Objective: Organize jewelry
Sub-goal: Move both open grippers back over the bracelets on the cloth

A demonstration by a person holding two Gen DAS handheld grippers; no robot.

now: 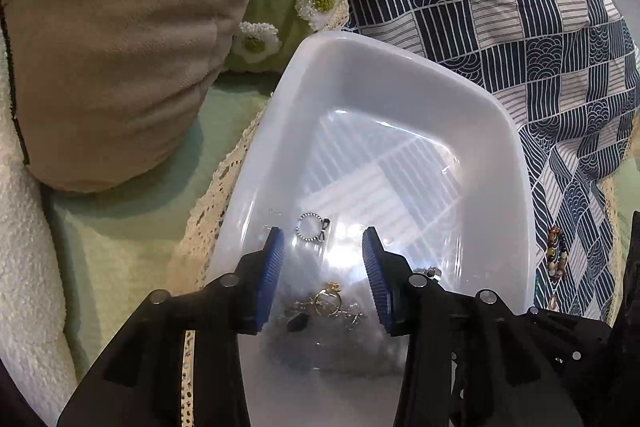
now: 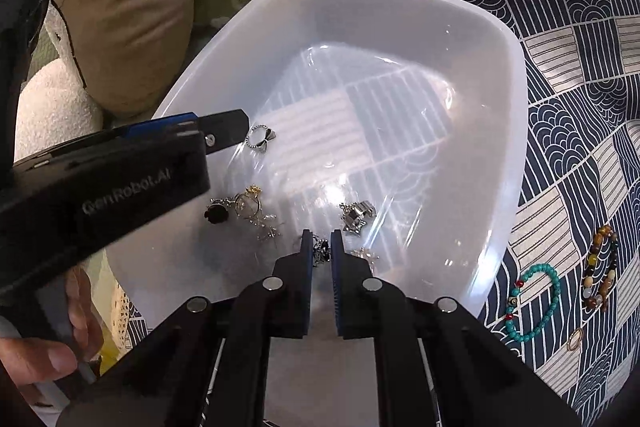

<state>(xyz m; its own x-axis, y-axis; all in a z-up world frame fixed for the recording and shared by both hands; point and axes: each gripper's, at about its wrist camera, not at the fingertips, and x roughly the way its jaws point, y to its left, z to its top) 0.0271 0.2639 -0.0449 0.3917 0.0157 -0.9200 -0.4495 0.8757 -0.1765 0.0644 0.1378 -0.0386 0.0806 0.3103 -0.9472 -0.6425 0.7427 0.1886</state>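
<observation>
Sorting small pieces into the translucent white tray [image 2: 516, 131] is the step in hand, judged from the rings and charms already lying on its floor. The tray rests on a blue-and-white patterned bedspread [image 2: 560, 27], with cushions at its 10 o'clock side.

Right gripper [image 2: 321, 247]: the jaws stand a narrow gap apart, pointing steeply down into the tray. A small dark piece [image 2: 321, 251] sits in the gap at the tips; whether the pads press on it cannot be told.

Left gripper [image 1: 323, 243]: the jaws stand partly open over the tray with nothing between them. A silver bow ring [image 1: 313, 229] lies just beyond the tips at 12 o'clock; a gold ring [image 1: 329, 301] and a tangle of charms lie beneath.

Still outside the tray, at its 4 o'clock in the right wrist view: a turquoise bead bracelet [image 2: 534, 303], a brown bead bracelet [image 2: 600, 267] and a small gold hoop [image 2: 575, 339].

Next move, as a judgement: clear the right jaws of the dark piece, lift out, then reach toward 4 o'clock for a bracelet. The beads lie flat on soft cloth, so the pads must close low without pinching fabric.
</observation>
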